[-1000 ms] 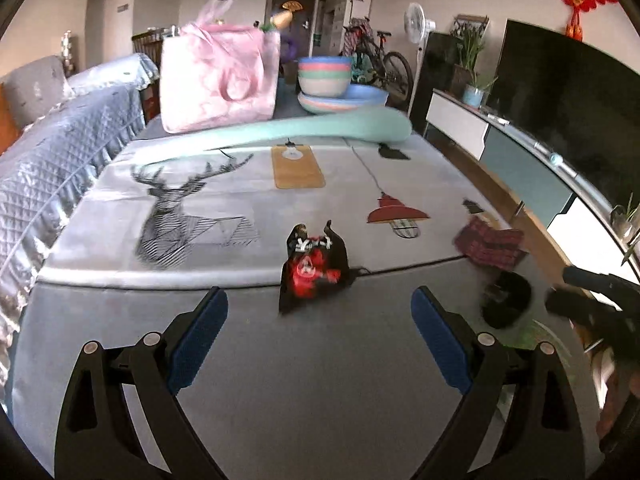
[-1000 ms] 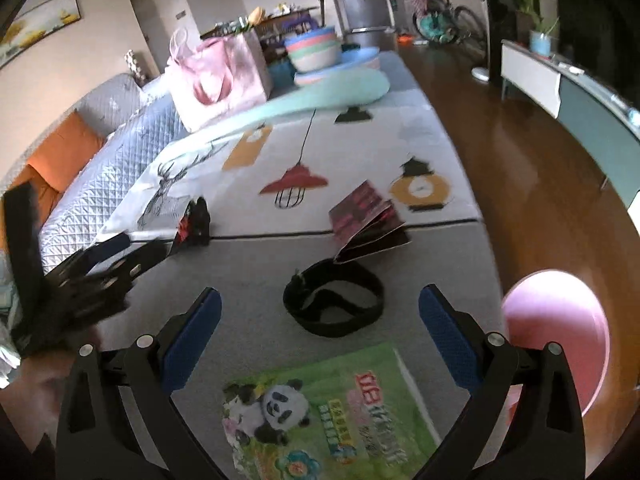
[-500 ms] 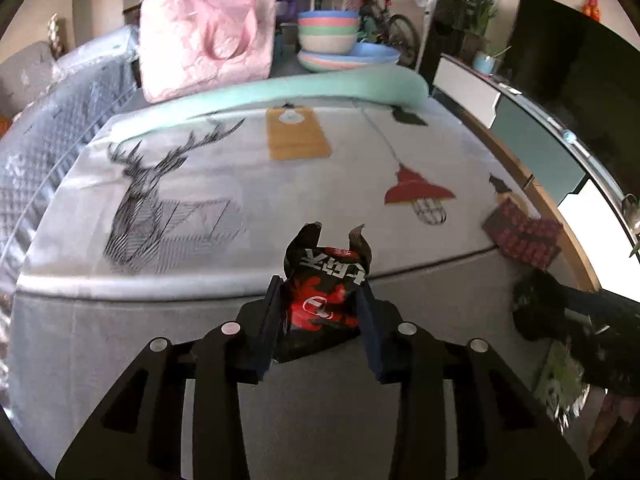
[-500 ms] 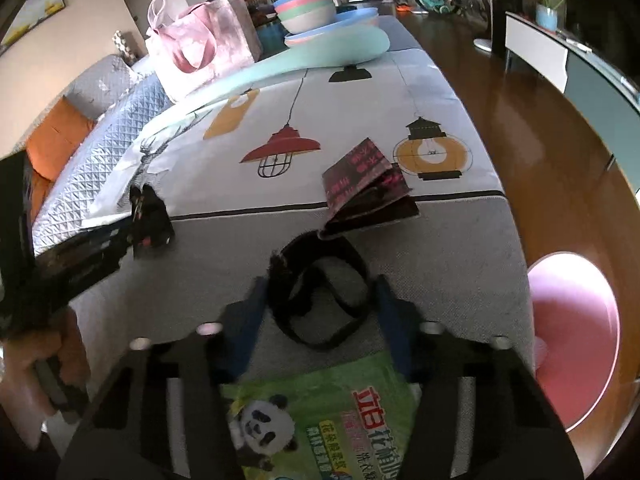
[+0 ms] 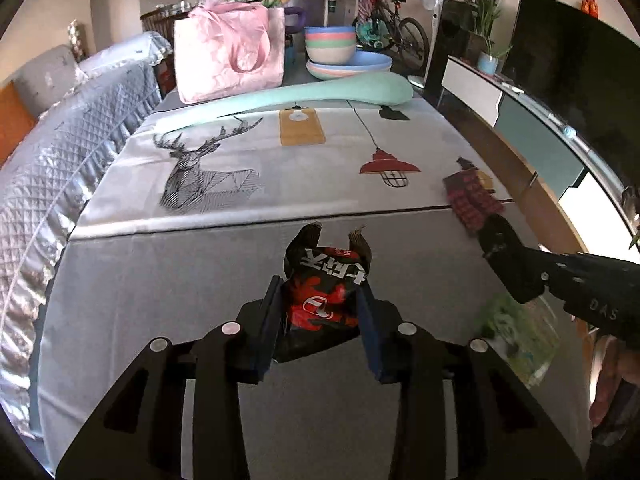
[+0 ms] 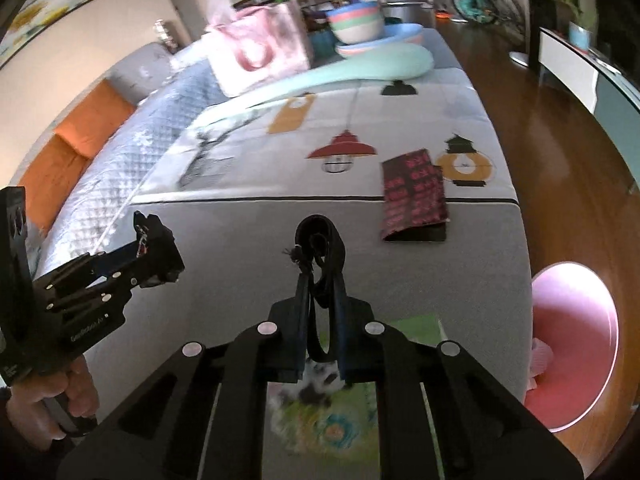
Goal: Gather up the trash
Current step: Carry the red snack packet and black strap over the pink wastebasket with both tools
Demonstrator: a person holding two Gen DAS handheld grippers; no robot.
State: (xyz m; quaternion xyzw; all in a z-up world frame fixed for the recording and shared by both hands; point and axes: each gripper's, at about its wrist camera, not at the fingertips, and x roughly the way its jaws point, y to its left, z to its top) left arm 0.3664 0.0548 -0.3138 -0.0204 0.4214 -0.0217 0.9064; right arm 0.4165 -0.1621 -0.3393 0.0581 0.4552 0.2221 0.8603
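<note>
A red-and-black snack wrapper [image 5: 324, 300] is clamped in the left gripper [image 5: 320, 320], and a black strap loop [image 6: 320, 264] in the right gripper [image 6: 322, 332], both lifted above the grey bed [image 5: 200, 280], presumably for disposal.

panda booklet [image 6: 320, 412] blurred, partly hidden.

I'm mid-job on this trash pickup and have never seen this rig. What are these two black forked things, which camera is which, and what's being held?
Each fork is a hand-held two-finger tool with a fisheye camera looking along its fingers; a person carries both. In the left view, the left tool is shut on a black-and-red snack wrapper. In the right view, the right tool pinches a black strap loop. On the grey covered surface lie a dark red patterned packet and a green panda booklet. A pink bin stands on the floor.
</note>
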